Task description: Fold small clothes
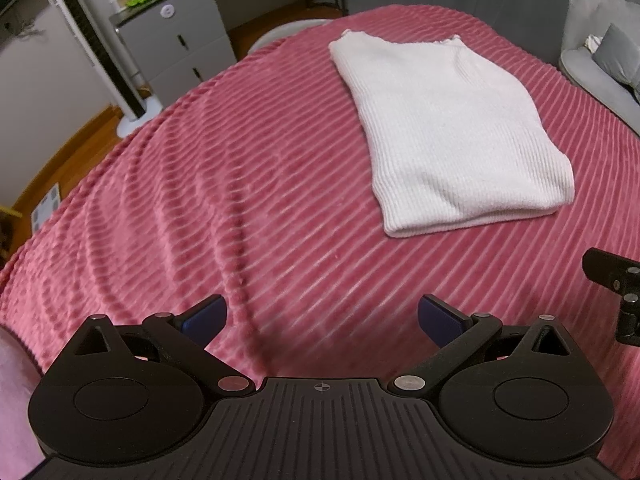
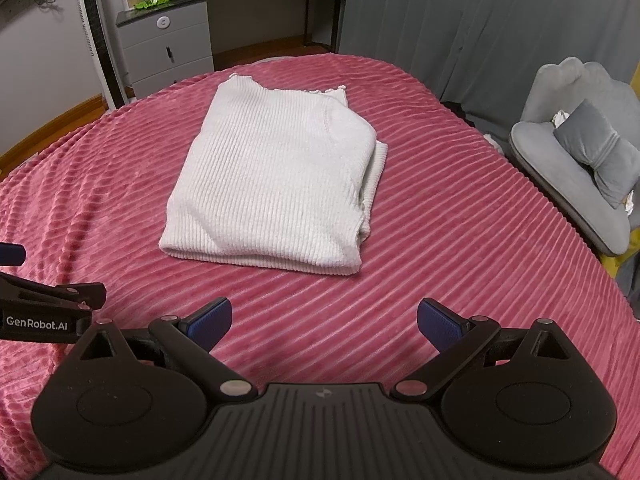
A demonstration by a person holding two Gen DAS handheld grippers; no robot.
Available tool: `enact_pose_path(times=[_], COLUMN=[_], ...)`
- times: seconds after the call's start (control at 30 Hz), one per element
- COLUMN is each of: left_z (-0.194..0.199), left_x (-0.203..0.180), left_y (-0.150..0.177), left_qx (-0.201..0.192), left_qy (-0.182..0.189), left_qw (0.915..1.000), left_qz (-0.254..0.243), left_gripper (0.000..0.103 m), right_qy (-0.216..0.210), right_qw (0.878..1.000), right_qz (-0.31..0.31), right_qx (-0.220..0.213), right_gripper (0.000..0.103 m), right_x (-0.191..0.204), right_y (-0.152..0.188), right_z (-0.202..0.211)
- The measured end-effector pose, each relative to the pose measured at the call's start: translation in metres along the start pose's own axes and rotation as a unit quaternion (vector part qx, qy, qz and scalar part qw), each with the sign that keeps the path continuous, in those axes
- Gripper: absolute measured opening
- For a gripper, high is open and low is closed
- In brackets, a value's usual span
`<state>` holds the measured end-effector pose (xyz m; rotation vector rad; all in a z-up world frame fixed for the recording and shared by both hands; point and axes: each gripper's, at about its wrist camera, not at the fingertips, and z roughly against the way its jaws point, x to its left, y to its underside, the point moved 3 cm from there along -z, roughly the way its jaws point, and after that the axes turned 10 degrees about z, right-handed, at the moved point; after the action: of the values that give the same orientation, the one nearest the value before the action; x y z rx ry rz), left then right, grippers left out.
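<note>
**Fold all but finished, both tongs empty**

Ahead of both tongs, lying flat on the pink ribbed plush bedspread (image 2: 460, 240): one white rib-knit sweater (image 2: 276, 184), already doubled into a compact rectangle. Near edge a thick rounded fold, facing the tongs; frilled hem or neckline at the far end. On the side away from the left tongs, under-layers peeking out a little beyond the top layer, so not perfectly squared. No sleeve trailing loose in either view.

Left tongs (image 1: 322, 316): blue pads (image 1: 206, 316) spread wide apart, nothing between them, hovering above bare bedspread, with the same sweater (image 1: 452, 132) ahead and off toward the right tongs. Right tongs (image 2: 324, 320): pads likewise wide apart and empty, sweater straight ahead, near but not touching. Each tool just visible at the edge of the other's view, side by side on the near side of the bed.

Judged from this layout: main folds done, garment released. Left to do, at most, a small tidy of the protruding layers on the right-hand side, or a further halving if a smaller bundle is wanted. No other unfolded garment visible on the bed, though the near corners lie hidden behind the tool bodies.

Beyond the far end of the bed: a grey drawer cabinet (image 2: 168, 48); off to the right tongs' side, a grey upholstered chair (image 2: 576, 152).
</note>
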<state>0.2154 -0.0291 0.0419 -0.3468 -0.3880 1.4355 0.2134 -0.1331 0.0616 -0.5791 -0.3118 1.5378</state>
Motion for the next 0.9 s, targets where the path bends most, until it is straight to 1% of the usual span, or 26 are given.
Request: enact_pose_path(times=[0.9], left_z=[0.0018], left_x=[-0.0037], left_y=[0.0001], left_qx=[-0.008], left_qy=[0.004], left_qw=[0.9999], left_qz=[-0.011], left_gripper=[0.103], right_qy=[0.004], right_qw=[1.0], right_qz=[0.008], right_qx=[0.001], right_gripper=[0.099], right_x=[-0.006], right_y=[0.0013], right_z=[0.0007])
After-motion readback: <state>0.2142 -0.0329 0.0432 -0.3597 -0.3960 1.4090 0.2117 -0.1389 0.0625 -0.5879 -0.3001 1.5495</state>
